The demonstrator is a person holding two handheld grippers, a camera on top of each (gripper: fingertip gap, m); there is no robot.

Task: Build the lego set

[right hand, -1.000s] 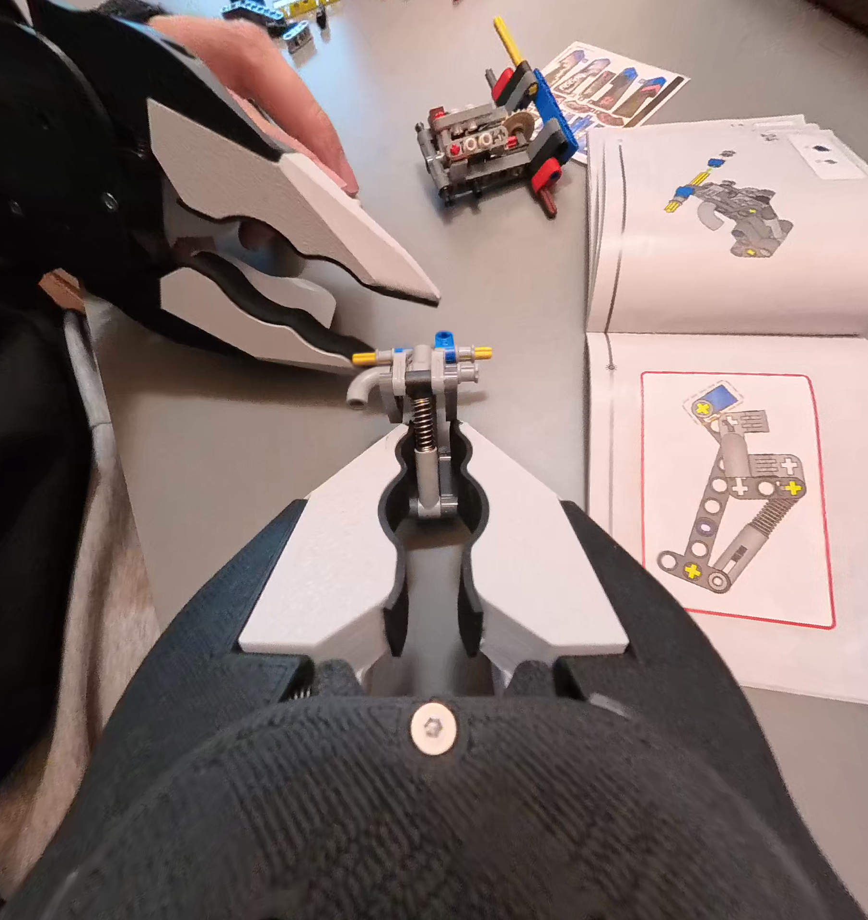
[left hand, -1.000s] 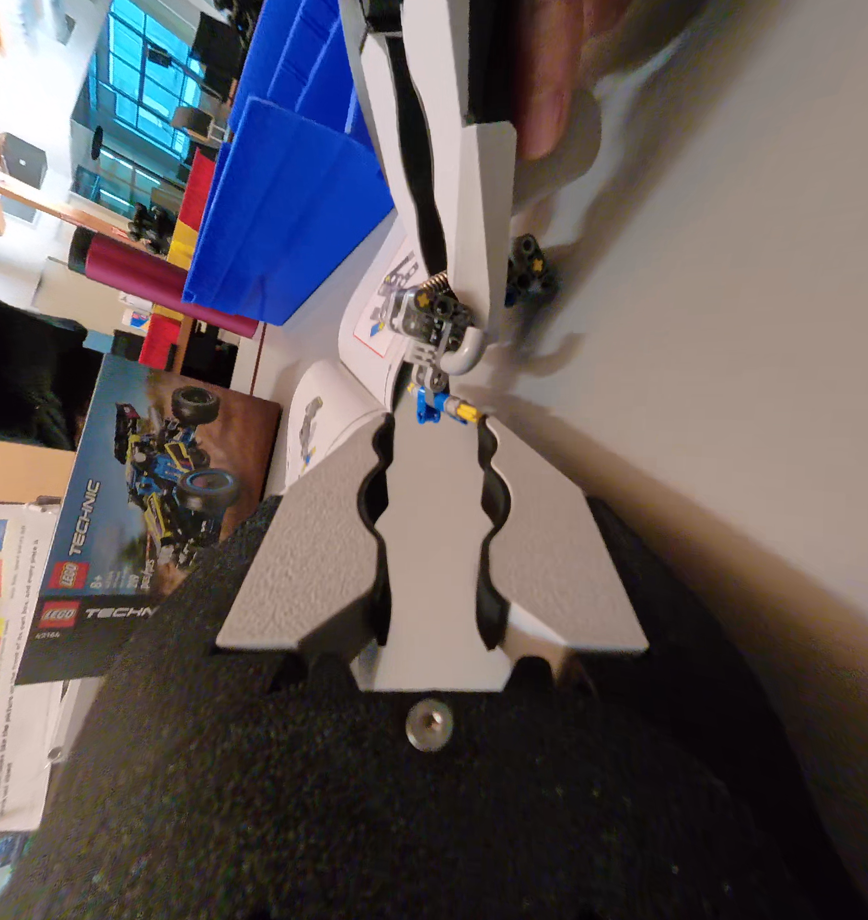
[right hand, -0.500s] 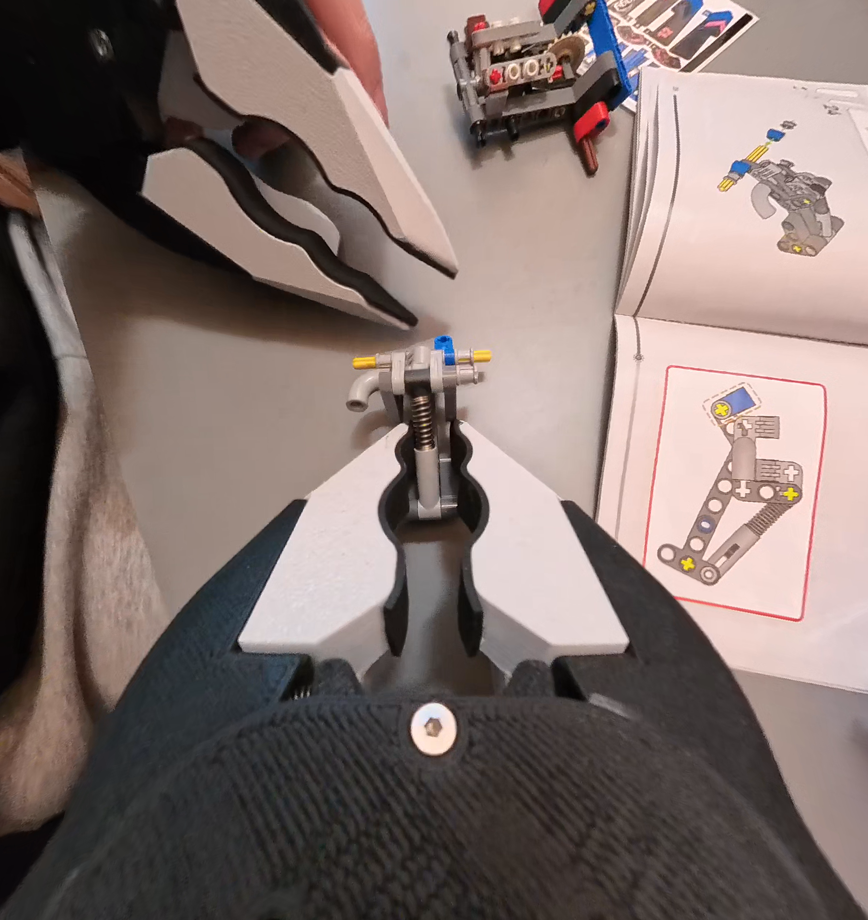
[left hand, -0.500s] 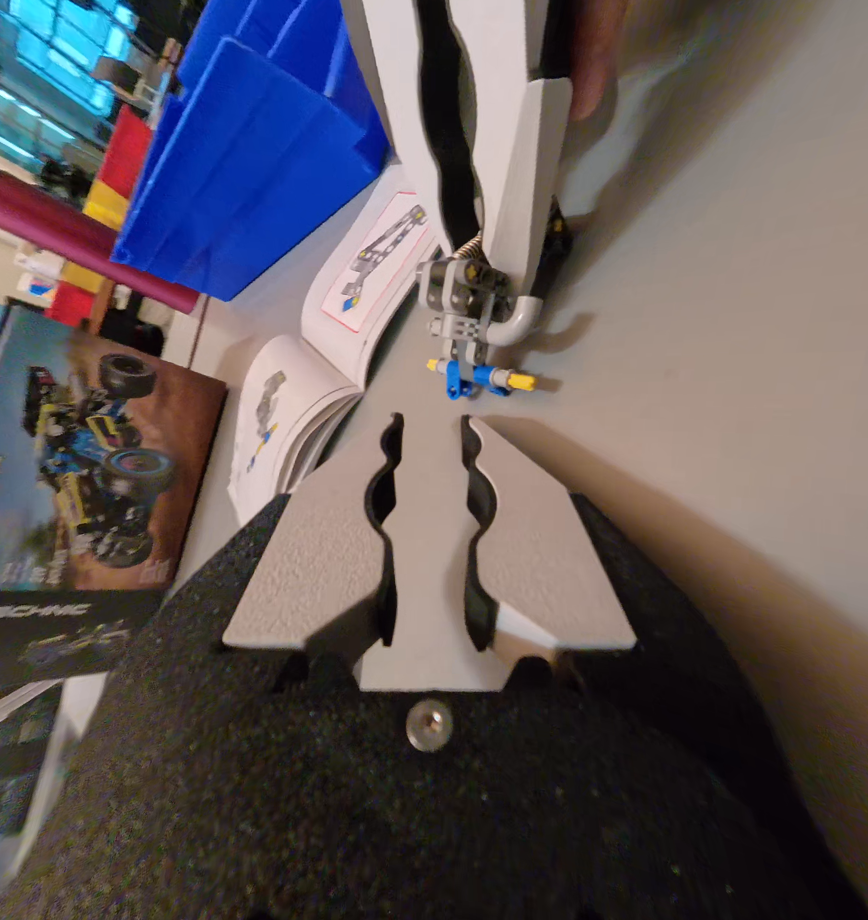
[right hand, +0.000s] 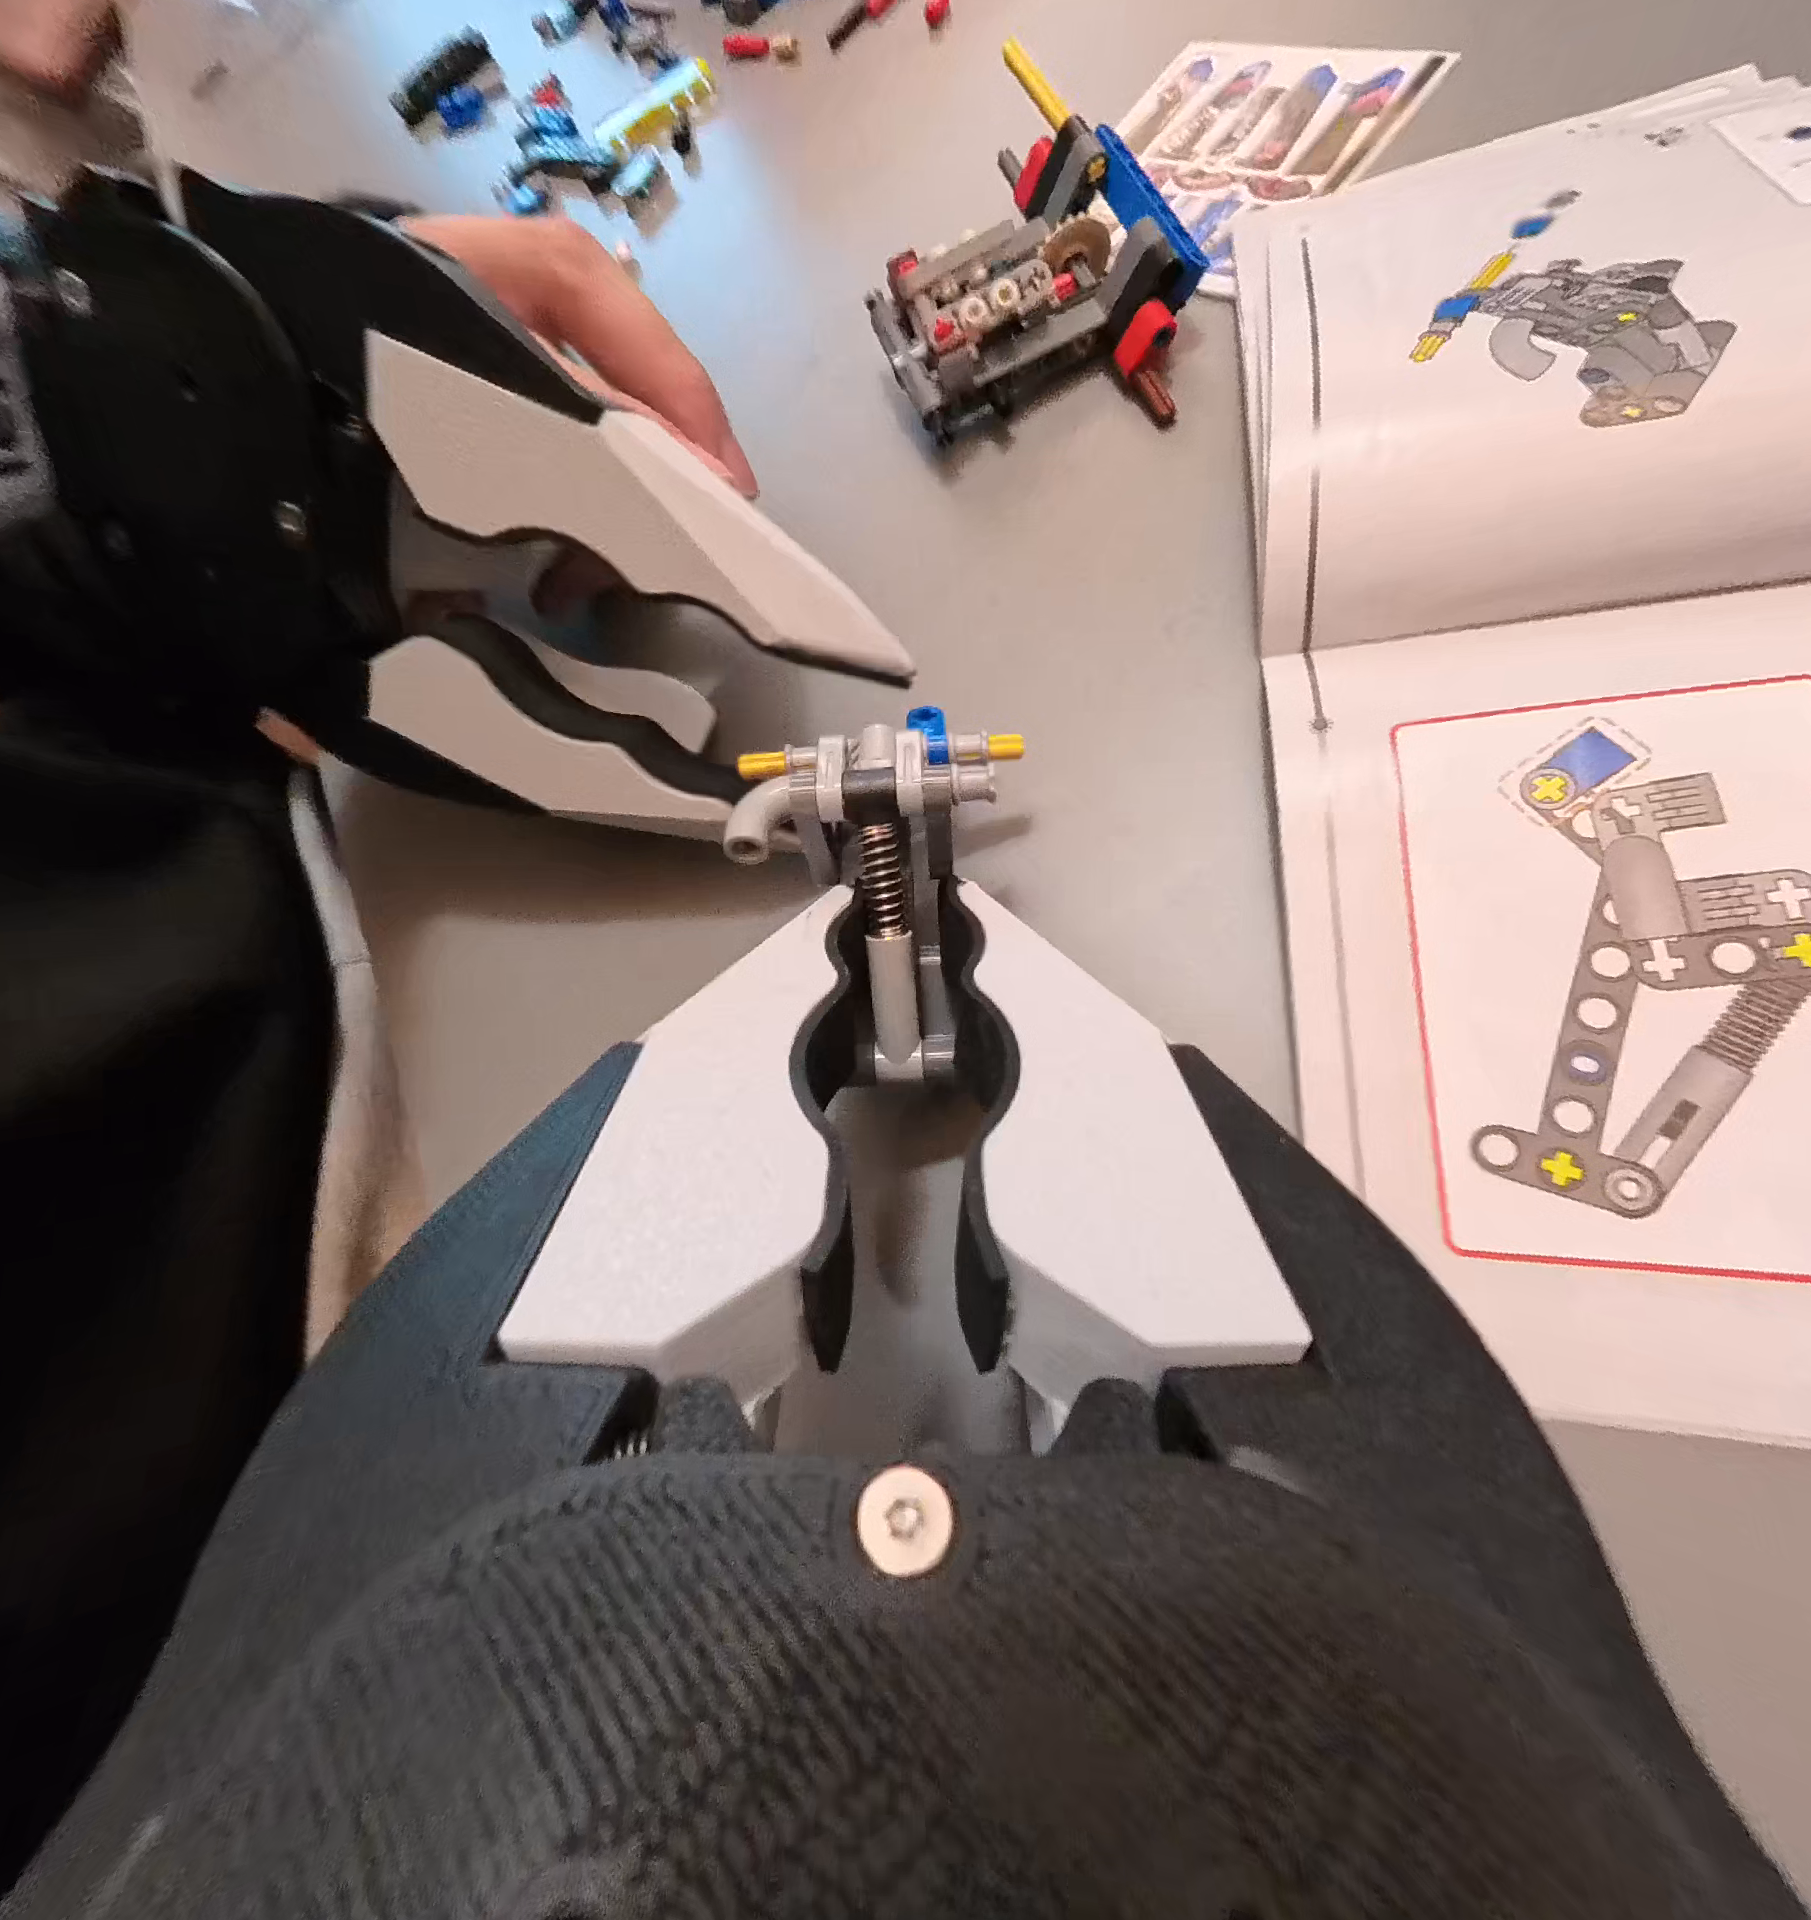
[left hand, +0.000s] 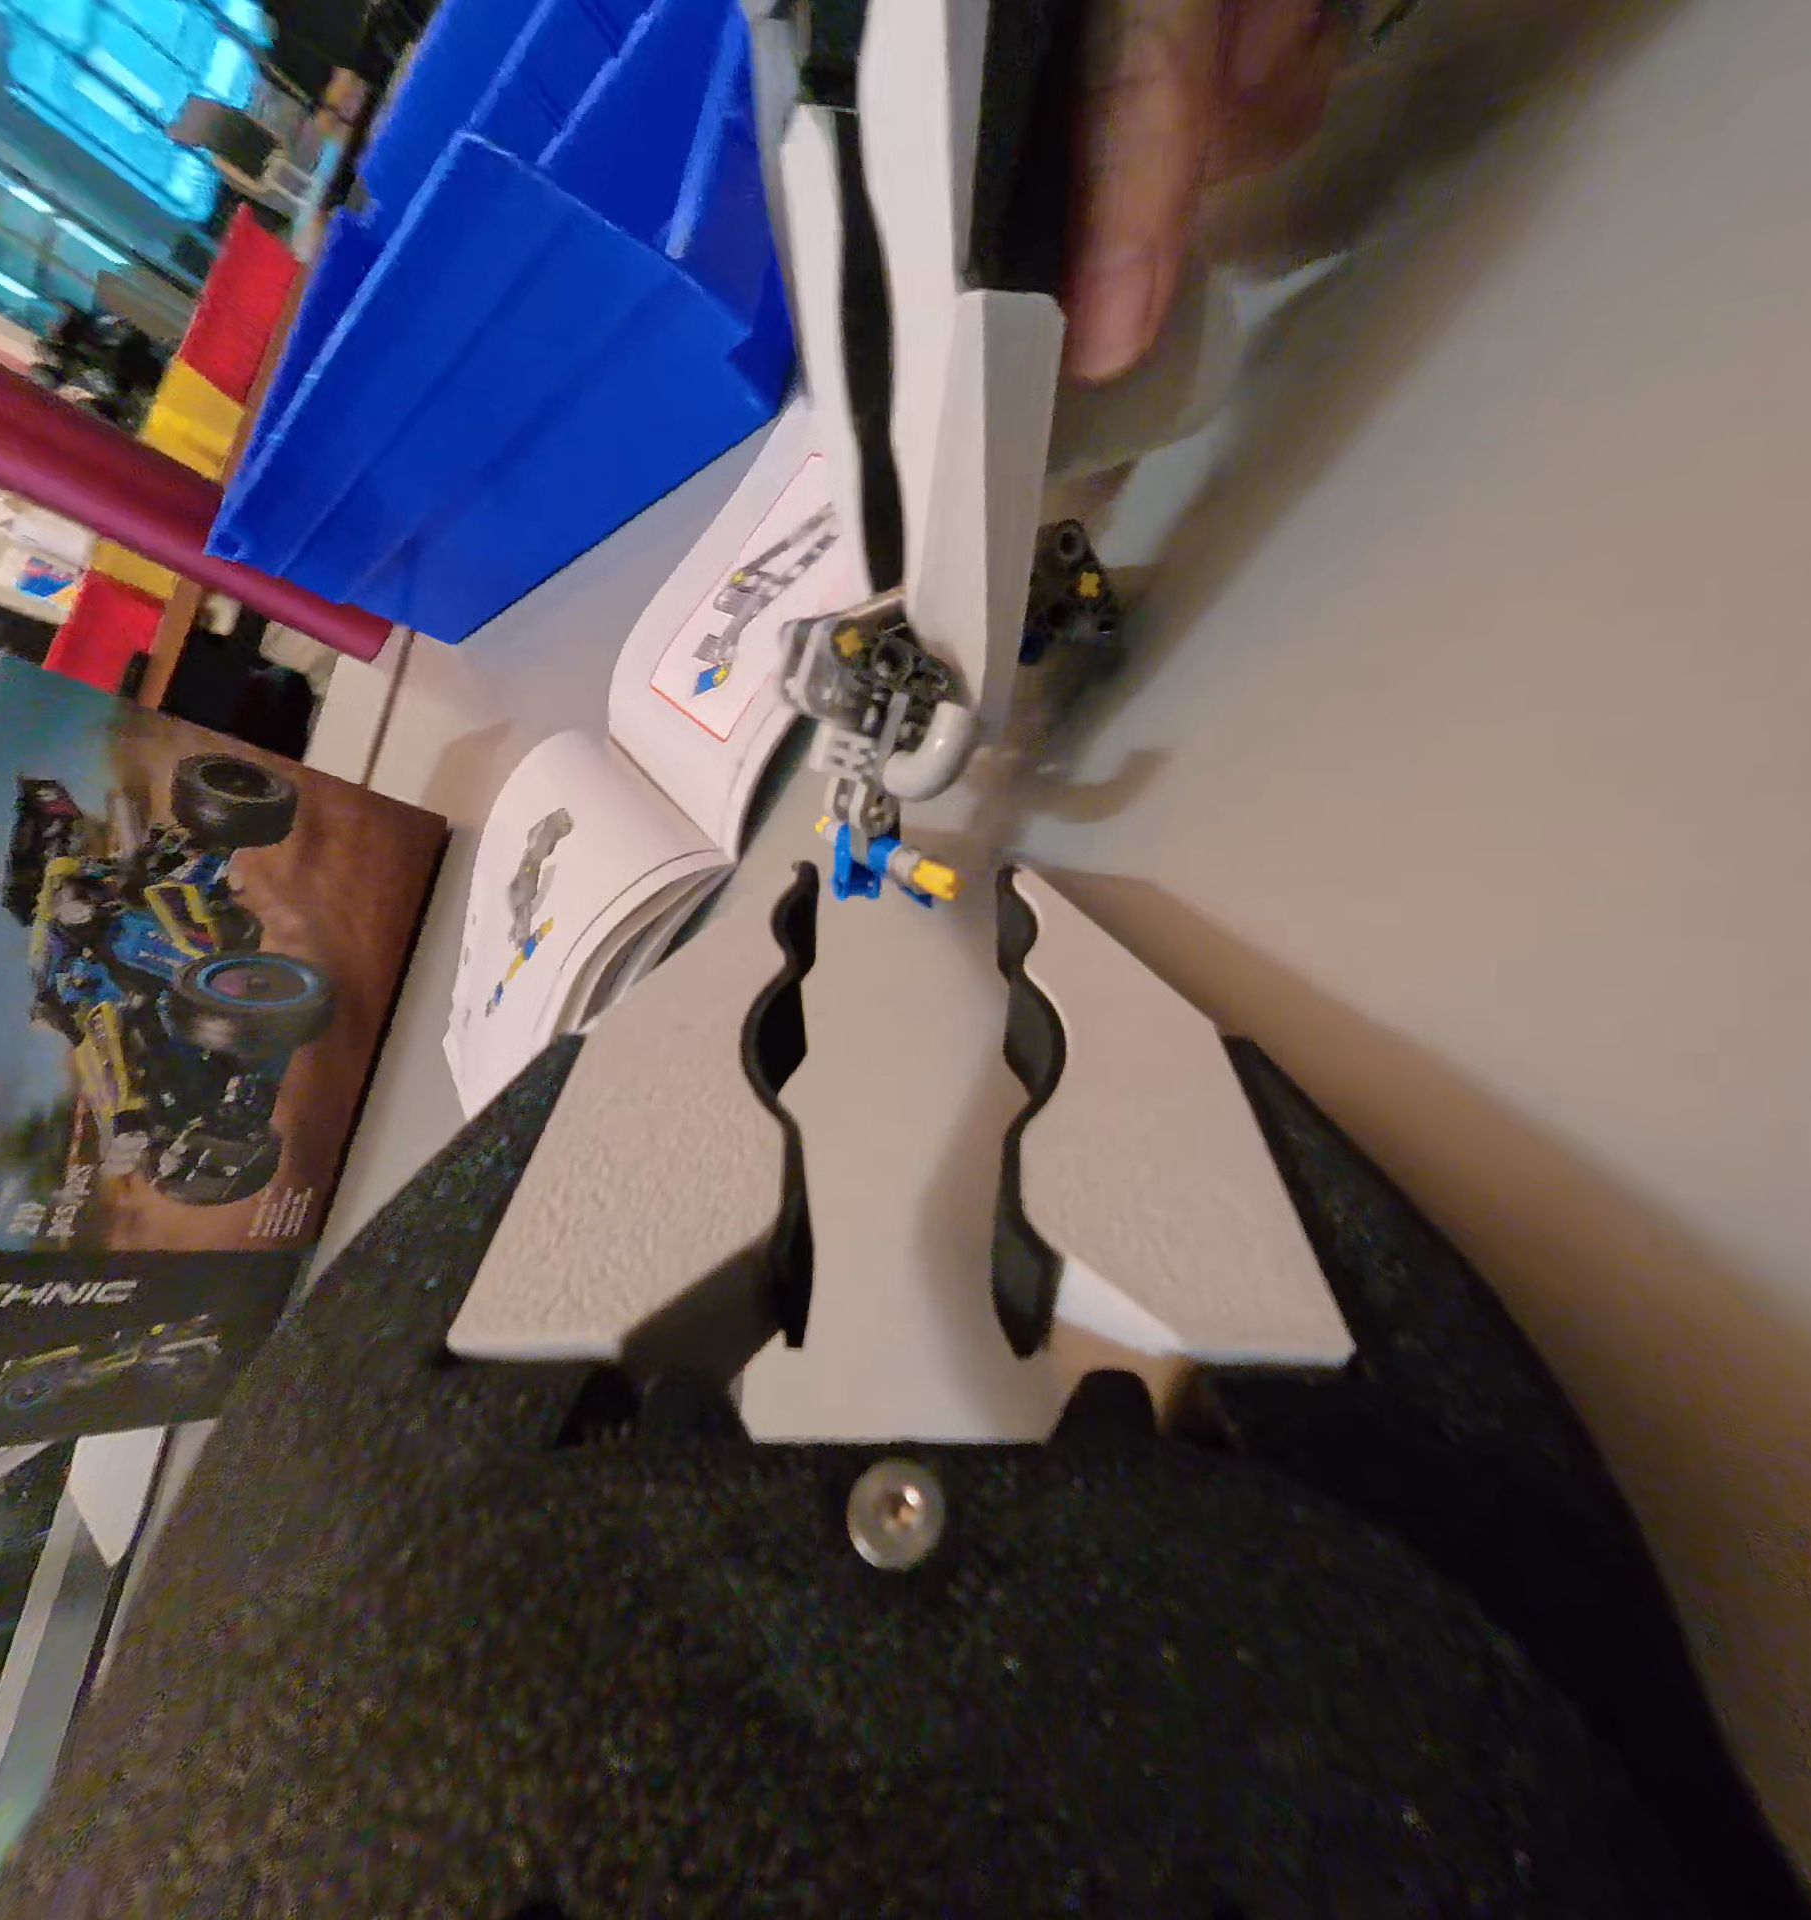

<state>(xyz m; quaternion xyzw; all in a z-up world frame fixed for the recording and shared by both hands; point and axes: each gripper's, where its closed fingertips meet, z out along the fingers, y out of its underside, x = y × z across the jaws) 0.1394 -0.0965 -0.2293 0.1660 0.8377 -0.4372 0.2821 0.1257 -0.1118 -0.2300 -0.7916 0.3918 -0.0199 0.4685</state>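
My right gripper [right hand: 896,894] is shut on a small grey suspension assembly [right hand: 875,800] with a spring shock, a curved grey pipe, a blue connector and yellow axle ends, held just above the grey table. It also shows in the left wrist view [left hand: 880,727], clamped in the right gripper's fingers [left hand: 968,468]. My left gripper [left hand: 901,883] is open and empty, its tips either side of the assembly's blue and yellow end [left hand: 885,868]. In the right wrist view the left gripper [right hand: 776,727] comes in from the left, jaws apart by the yellow axle.
An open instruction booklet [right hand: 1566,644] lies to the right. A larger partly built chassis [right hand: 1026,301] sits farther back, with loose pieces [right hand: 589,125] behind it. Blue bins [left hand: 527,332] and the set's box [left hand: 153,1039] stand beyond the booklet. A person's hand [right hand: 589,312] holds the left gripper. The grippers are tip to tip, or close to it.
My left gripper has opened wider and moved up to the assembly's blue and yellow end. My right gripper keeps hold of the assembly, nearly still.
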